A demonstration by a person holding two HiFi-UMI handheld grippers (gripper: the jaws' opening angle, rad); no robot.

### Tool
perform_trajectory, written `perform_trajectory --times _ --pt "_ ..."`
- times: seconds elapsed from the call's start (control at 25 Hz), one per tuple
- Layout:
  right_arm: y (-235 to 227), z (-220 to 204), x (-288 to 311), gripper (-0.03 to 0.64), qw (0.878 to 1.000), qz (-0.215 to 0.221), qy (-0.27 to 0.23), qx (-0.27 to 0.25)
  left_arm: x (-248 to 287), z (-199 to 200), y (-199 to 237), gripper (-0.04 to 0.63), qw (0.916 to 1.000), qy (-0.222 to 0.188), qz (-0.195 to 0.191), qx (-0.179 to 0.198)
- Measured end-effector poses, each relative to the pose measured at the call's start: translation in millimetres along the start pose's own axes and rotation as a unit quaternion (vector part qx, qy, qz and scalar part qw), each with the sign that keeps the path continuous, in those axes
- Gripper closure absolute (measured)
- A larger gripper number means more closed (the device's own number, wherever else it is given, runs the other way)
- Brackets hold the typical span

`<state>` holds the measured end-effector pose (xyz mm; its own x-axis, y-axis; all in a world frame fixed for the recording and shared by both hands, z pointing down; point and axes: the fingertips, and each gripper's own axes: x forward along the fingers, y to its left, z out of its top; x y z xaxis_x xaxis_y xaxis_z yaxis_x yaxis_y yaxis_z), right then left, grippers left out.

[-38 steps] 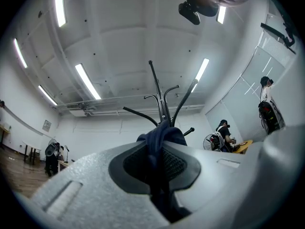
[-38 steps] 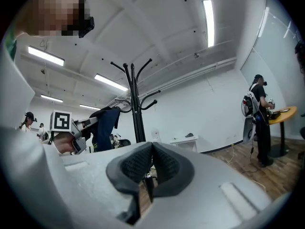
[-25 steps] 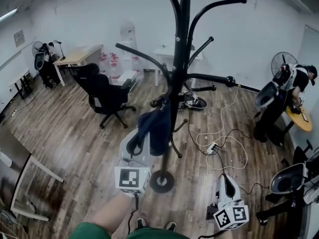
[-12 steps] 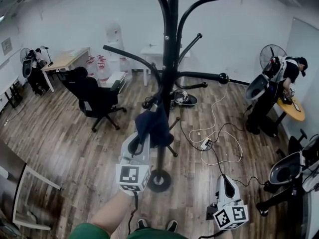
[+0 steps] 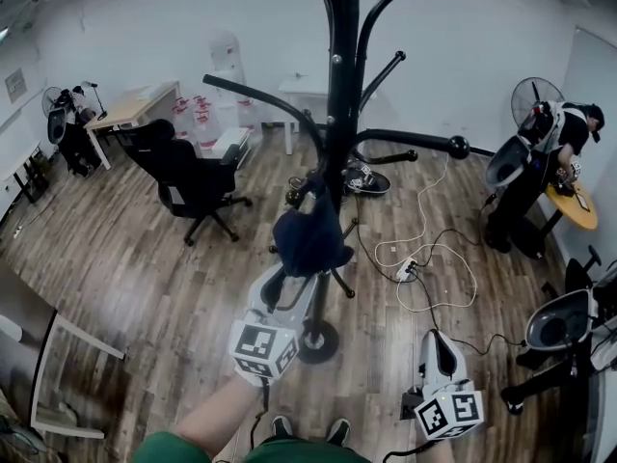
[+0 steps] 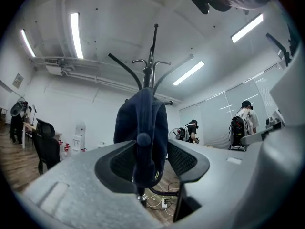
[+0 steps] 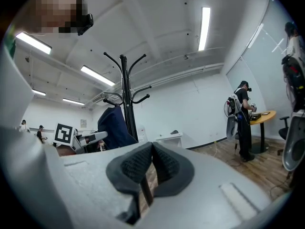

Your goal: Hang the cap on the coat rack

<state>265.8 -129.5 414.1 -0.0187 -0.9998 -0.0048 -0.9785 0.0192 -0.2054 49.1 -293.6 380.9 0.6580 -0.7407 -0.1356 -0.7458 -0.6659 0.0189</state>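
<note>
A dark blue cap (image 5: 310,239) hangs on a low hook of the black coat rack (image 5: 339,114). My left gripper (image 5: 294,283) sits just below and in front of it. Its jaws are opening. In the left gripper view the cap (image 6: 143,128) hangs down between the spread pads (image 6: 183,159), and the rack (image 6: 151,61) rises behind. My right gripper (image 5: 436,350) hangs low at the right, shut on nothing, apart from the rack. In the right gripper view its pads (image 7: 167,166) touch, and the cap (image 7: 113,125) shows at the left on the rack (image 7: 126,94).
The rack's round base (image 5: 313,340) stands on the wood floor. A black office chair (image 5: 193,177) is to the left. Cables and a power strip (image 5: 410,268) lie to the right. A person (image 5: 549,152) stands by a round yellow table (image 5: 576,210). A white table frame (image 5: 58,355) is near left.
My left gripper's jaws have spread apart around the cap, and the gripper has dropped a little lower. The cap stays hanging on the rack hook. The right gripper has barely moved.
</note>
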Motion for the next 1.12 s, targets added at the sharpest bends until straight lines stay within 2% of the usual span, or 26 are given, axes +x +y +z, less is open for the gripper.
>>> perform_trajectory --times 0.36,0.56,0.64,0.84,1.12 --pt "28.9 -1.1 24.6 0.614 0.999 0.039 0.004 -0.009 -44.1 -36.1 24.6 0.382 0.9979 0.049 0.038 -0.020" --pt "51.3 8.5 42.8 0.614 0.997 0.069 -0.005 -0.019 -70.6 -25.7 47.6 0.395 0.9962 0.041 0.070 -0.032" --pt "59.4 12.1 49.5 0.614 0.997 0.078 -0.008 -0.024 -81.9 -17.6 60.3 0.417 0.9950 0.032 0.088 -0.034" --pt "67.2 17.8 60.5 0.614 0.995 0.091 -0.012 -0.029 -107.7 -8.5 84.2 0.558 0.9900 0.015 0.130 -0.053" --pt "87.2 23.8 68.0 0.614 0.993 0.111 -0.021 -0.035 -134.8 -11.7 94.5 0.584 0.9870 0.017 0.148 -0.061"
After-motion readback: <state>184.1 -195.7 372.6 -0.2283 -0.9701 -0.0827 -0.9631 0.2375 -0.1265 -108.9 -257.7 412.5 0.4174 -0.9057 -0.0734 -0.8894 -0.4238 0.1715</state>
